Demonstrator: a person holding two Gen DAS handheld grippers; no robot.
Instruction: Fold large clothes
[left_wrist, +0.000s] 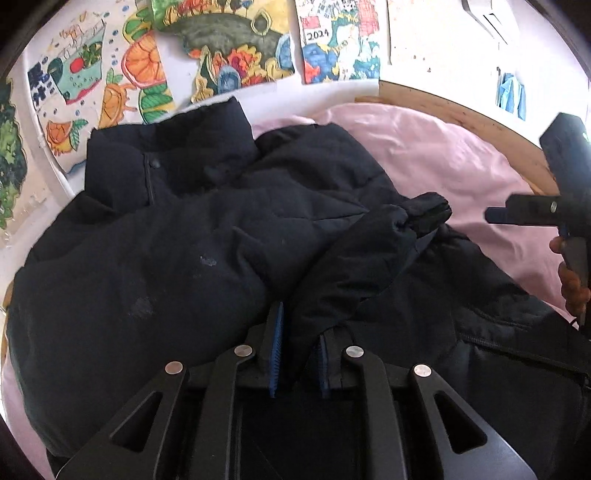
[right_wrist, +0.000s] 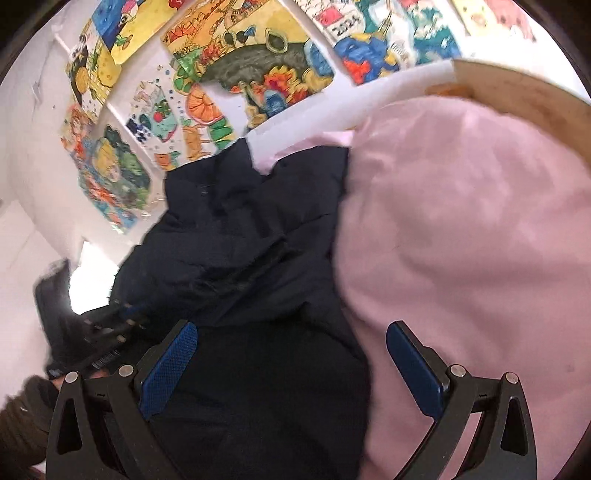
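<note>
A large black padded jacket (left_wrist: 166, 240) lies spread on a pink bed sheet (left_wrist: 443, 155), collar toward the wall. One sleeve (left_wrist: 369, 251) is laid across its front, with the cuff (left_wrist: 428, 210) pointing right. My left gripper (left_wrist: 300, 321) is shut on that sleeve near its upper end, and the fabric fills the gap between the blue pads. In the right wrist view, my right gripper (right_wrist: 291, 326) hangs wide open over the jacket (right_wrist: 251, 240) at its right edge, holding nothing. The left gripper (right_wrist: 110, 325) shows blurred at the left.
Colourful drawings (left_wrist: 221, 48) cover the white wall behind the bed. A wooden bed board (left_wrist: 480, 122) curves along the right side. A person's hand (left_wrist: 572, 284) holds the right gripper (left_wrist: 535, 210) at the right edge. Pink sheet (right_wrist: 461, 221) spreads right of the jacket.
</note>
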